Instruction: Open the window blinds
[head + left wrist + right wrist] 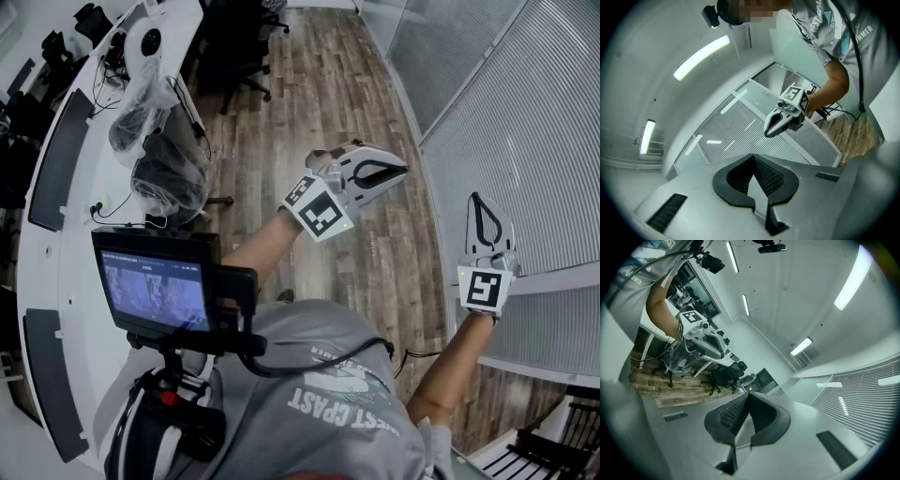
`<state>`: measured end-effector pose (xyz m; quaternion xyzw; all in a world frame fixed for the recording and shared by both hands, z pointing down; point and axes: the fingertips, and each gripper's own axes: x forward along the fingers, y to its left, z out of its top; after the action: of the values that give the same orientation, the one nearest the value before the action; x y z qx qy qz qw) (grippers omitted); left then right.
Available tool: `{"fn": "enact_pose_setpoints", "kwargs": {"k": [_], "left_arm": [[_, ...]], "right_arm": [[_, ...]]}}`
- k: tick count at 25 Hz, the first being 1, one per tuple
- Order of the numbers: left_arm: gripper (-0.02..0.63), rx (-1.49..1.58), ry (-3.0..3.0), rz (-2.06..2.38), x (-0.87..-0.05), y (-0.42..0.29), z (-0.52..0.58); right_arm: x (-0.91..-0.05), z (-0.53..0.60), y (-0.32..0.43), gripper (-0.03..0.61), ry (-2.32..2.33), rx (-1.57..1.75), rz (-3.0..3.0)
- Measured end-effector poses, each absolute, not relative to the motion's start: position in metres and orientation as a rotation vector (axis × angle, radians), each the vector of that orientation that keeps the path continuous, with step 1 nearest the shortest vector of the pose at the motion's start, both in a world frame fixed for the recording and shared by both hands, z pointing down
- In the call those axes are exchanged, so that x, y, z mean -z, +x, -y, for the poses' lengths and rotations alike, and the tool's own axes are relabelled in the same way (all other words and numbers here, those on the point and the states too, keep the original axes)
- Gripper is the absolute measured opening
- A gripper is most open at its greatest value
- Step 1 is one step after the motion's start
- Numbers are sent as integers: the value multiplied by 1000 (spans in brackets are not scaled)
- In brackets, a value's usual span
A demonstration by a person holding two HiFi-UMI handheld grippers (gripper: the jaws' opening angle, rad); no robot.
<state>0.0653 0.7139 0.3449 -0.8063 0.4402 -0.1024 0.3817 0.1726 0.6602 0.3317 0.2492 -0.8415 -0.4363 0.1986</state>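
Blinds of white horizontal slats [553, 131] hang shut across the windows along the person's right side. Out over the brown wood-plank floor [319, 94] is the grey-and-white left gripper [403, 172] with its black-and-white marker cube, jaws pressed together on nothing, well clear of the slats. The matching right gripper [476, 199] is raised near the blinds, its jaws also closed and empty, pointing along the window wall.

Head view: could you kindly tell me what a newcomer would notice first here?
Two hand-held grippers hang in mid-air, the left gripper at centre, the right gripper beside the slatted window blinds at right. A small lit screen glows at lower left.
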Motion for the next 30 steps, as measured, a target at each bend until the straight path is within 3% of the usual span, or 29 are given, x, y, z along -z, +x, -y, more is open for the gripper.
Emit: {"fn": "enact_pose_setpoints", "kwargs": {"k": [15, 30], "left_arm": [[2, 242, -2086, -1108, -347, 73, -706], [2, 169, -2138, -1137, -363, -10, -689]], "right_arm": [[-335, -658, 184, 3, 601, 1185, 2392], [-344, -643, 121, 3, 764, 1051, 2451]]}}
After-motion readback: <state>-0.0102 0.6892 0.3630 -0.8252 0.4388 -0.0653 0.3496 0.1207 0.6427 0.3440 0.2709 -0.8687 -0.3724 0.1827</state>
